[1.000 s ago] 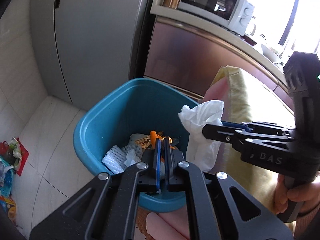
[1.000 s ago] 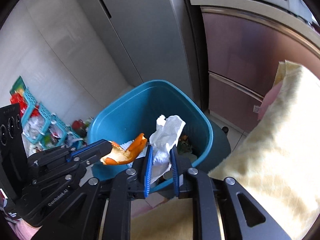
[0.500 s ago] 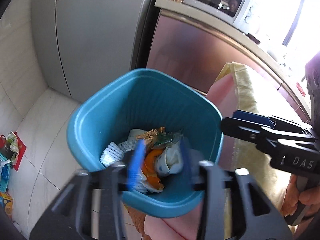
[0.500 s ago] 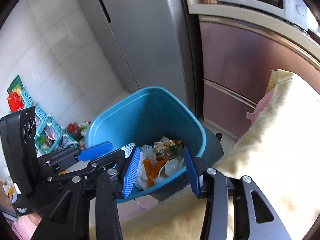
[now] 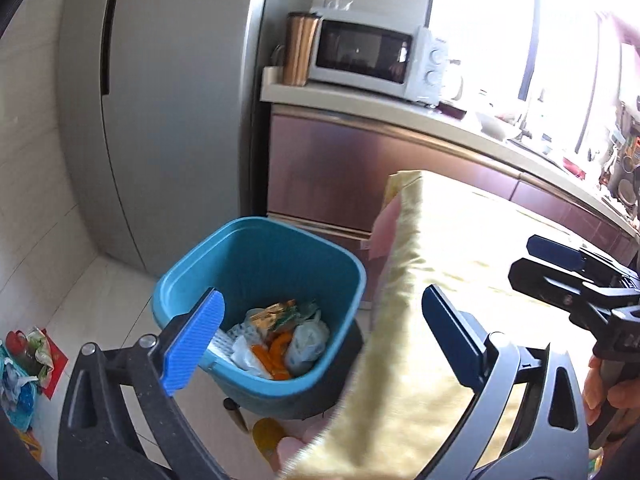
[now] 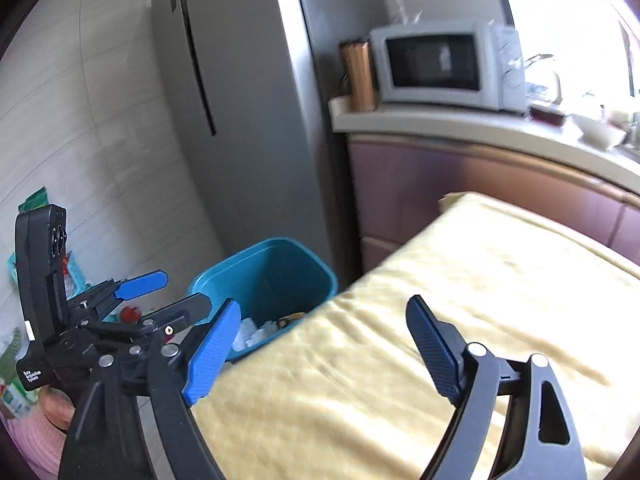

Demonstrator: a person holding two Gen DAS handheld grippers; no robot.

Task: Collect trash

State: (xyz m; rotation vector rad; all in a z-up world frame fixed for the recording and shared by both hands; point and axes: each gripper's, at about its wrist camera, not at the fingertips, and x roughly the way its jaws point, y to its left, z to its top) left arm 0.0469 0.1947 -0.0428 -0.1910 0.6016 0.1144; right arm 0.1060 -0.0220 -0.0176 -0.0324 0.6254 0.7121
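With the jaws of both the left gripper (image 5: 320, 336) and the right gripper (image 6: 324, 350) just opened wide and empty, the likeliest slip is snagging the yellow cloth-covered counter (image 6: 500, 280), since the trash (image 5: 280, 340) lies below them in the blue plastic bin (image 5: 256, 256).

Left tool body: on the black plastic housing of your left tool (image 6: 186, 289), low on its side in the right wrist view, there is small white lettering (image 6: 32, 376). You can read it as "Data Acquisition System", set in three short tilted lines.
White microwave oven (image 5: 372, 60): any marks beside its dials are too small for you to read.
Green and red packets on the floor (image 5: 24, 356): there is print on them, too blurred to make out.
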